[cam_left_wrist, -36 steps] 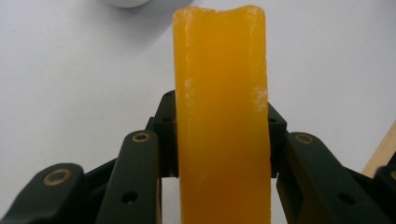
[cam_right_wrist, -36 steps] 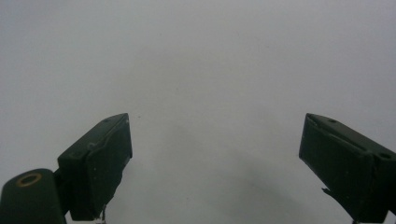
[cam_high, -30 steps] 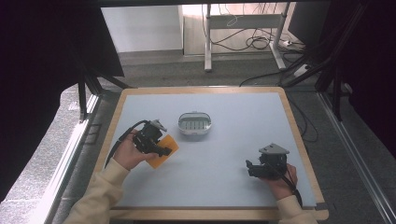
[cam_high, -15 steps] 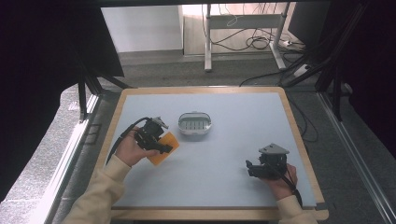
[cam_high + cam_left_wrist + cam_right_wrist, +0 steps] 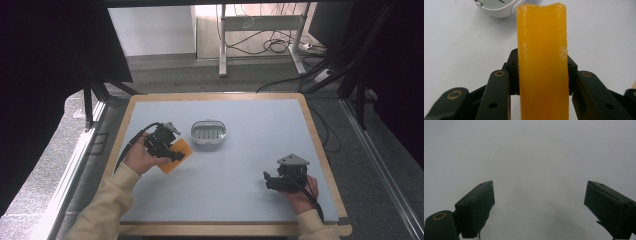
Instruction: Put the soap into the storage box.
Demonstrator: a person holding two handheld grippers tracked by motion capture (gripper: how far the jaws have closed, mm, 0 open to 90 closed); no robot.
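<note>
Left tool [image 5: 172, 150] has nudged its clamped orange soap bar [image 5: 542, 62] closer to the soap dish [image 5: 208, 134] just ahead; placing remains. Right tool [image 5: 270, 181] idle, jaws open.

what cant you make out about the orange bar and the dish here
- Orange bar, left gripper view: its lower end is cut off by the bottom edge; its sides are hidden behind the left tongs.
- Orange bar, high view: partly hidden under the tongs and hand.
- White dish, high view: its ribbed inside is too small to read; left gripper view cuts it at the top edge.
</note>
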